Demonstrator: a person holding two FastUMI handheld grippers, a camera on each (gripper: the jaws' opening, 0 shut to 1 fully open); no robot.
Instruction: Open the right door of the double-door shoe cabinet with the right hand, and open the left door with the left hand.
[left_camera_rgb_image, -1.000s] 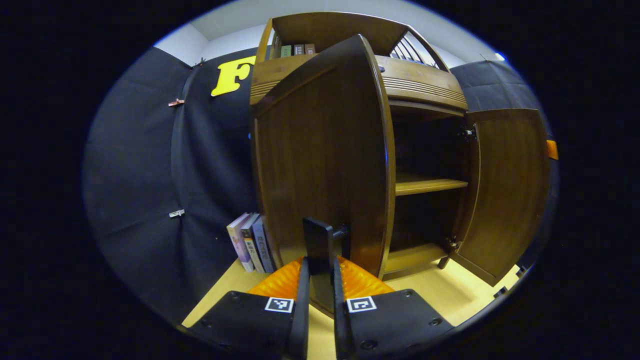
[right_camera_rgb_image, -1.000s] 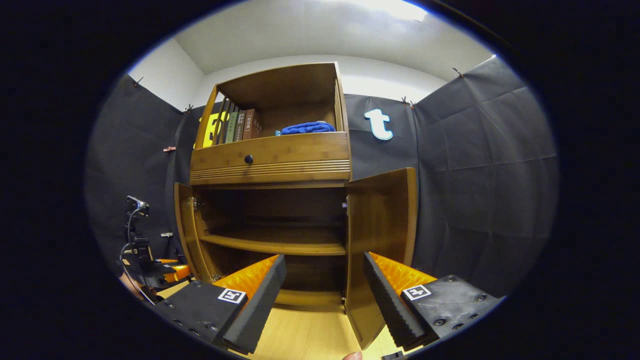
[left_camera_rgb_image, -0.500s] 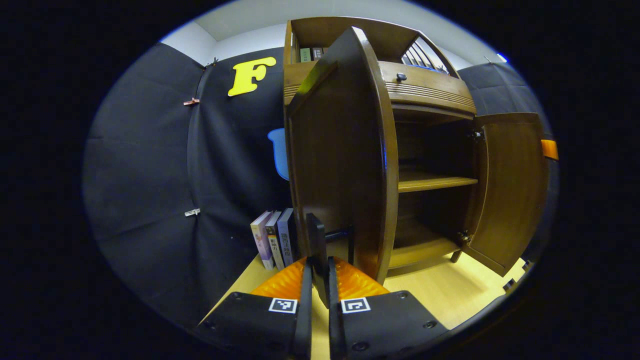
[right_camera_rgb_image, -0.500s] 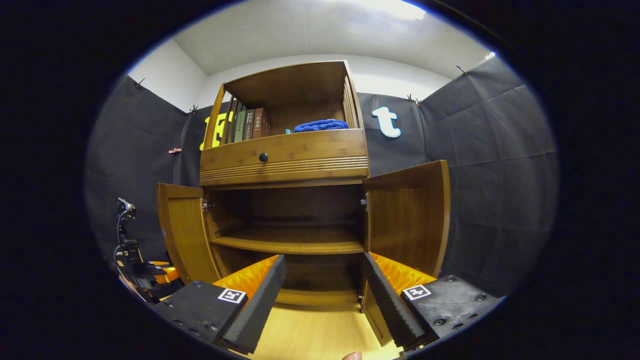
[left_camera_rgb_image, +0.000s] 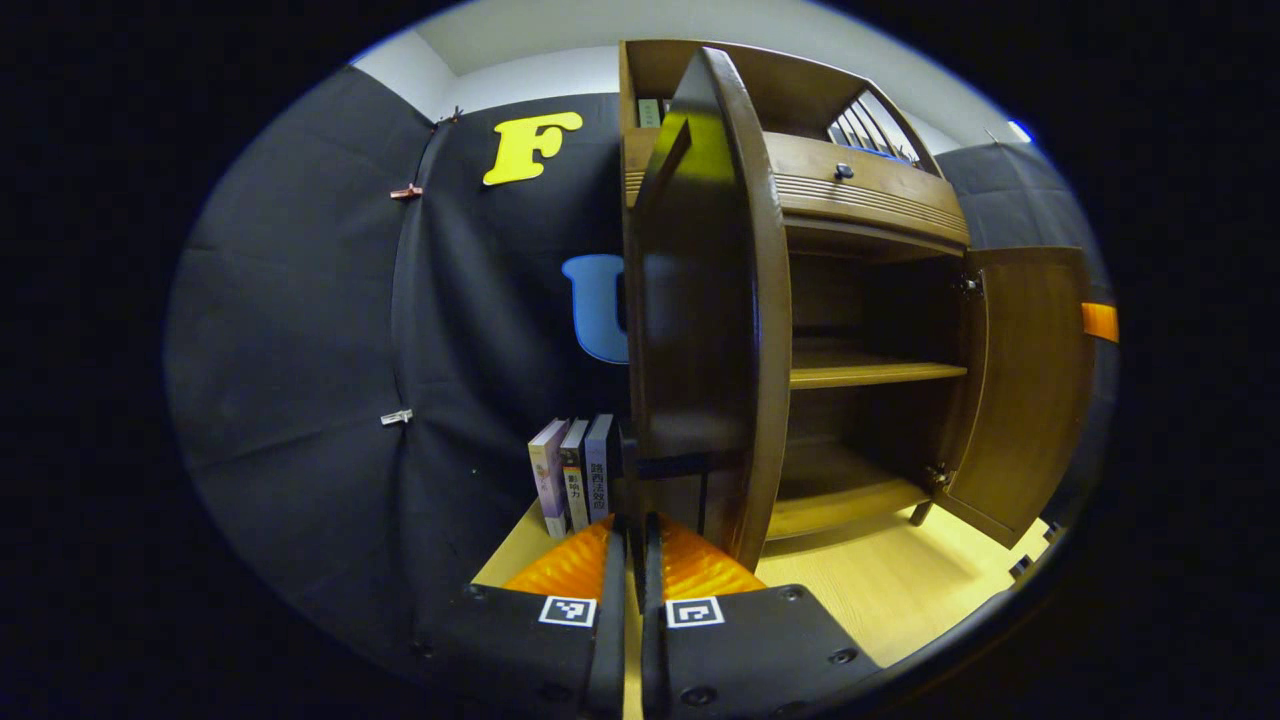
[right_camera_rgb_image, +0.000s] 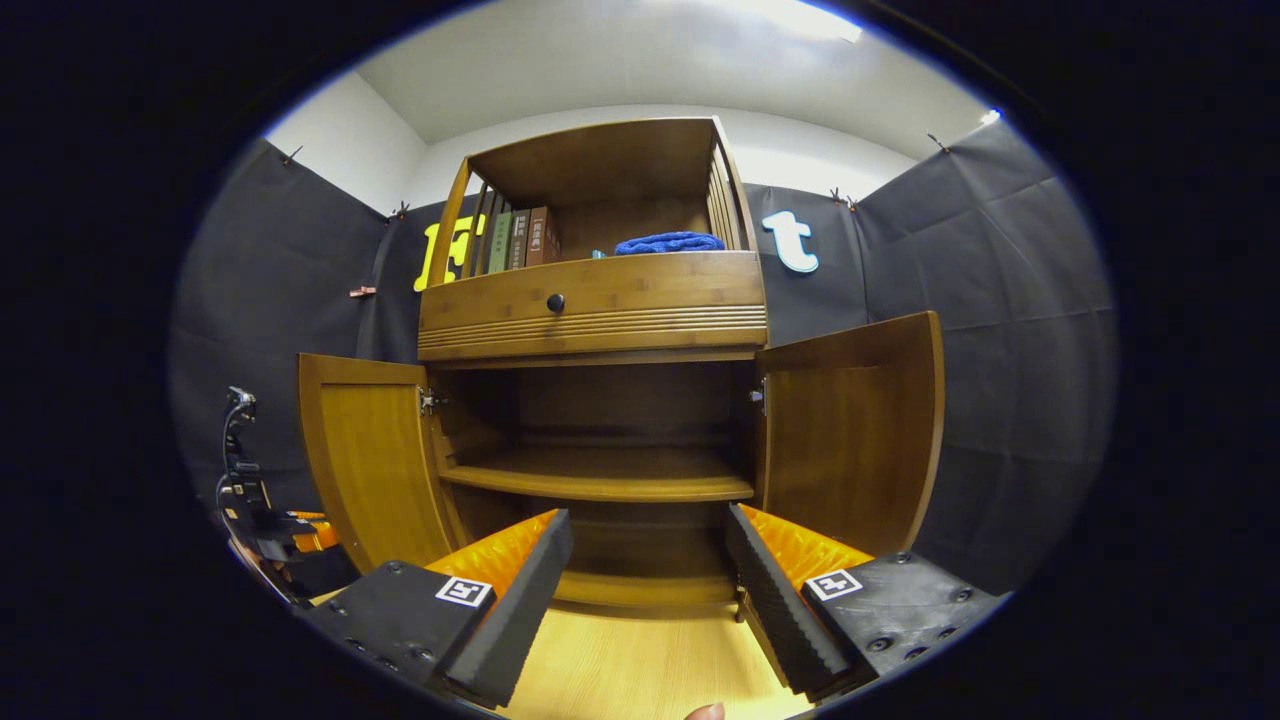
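Observation:
The wooden shoe cabinet (right_camera_rgb_image: 600, 300) stands with both lower doors swung out. In the right gripper view the left door (right_camera_rgb_image: 375, 470) and the right door (right_camera_rgb_image: 850, 440) flank the bare inner shelf (right_camera_rgb_image: 600, 480). My right gripper (right_camera_rgb_image: 645, 590) hangs open in front of the cabinet's bottom, touching nothing. In the left gripper view the left door (left_camera_rgb_image: 705, 300) is seen almost edge on, and my left gripper (left_camera_rgb_image: 632, 560) is shut on its dark handle (left_camera_rgb_image: 660, 466). The right door (left_camera_rgb_image: 1030, 380) stands wide at the far side. The left gripper (right_camera_rgb_image: 270, 525) also shows low at the left of the right gripper view.
Three books (left_camera_rgb_image: 575, 475) stand on the light wood floor (left_camera_rgb_image: 880, 590) beside the cabinet, just behind the left door. Above the doors sit a drawer with a round knob (right_camera_rgb_image: 555, 300), upright books (right_camera_rgb_image: 515, 240) and a blue cloth (right_camera_rgb_image: 668, 243). Black cloth walls close in both sides.
The left door has swung further outward with my left gripper holding its handle. My right gripper has stayed open, and the right door stands wide.

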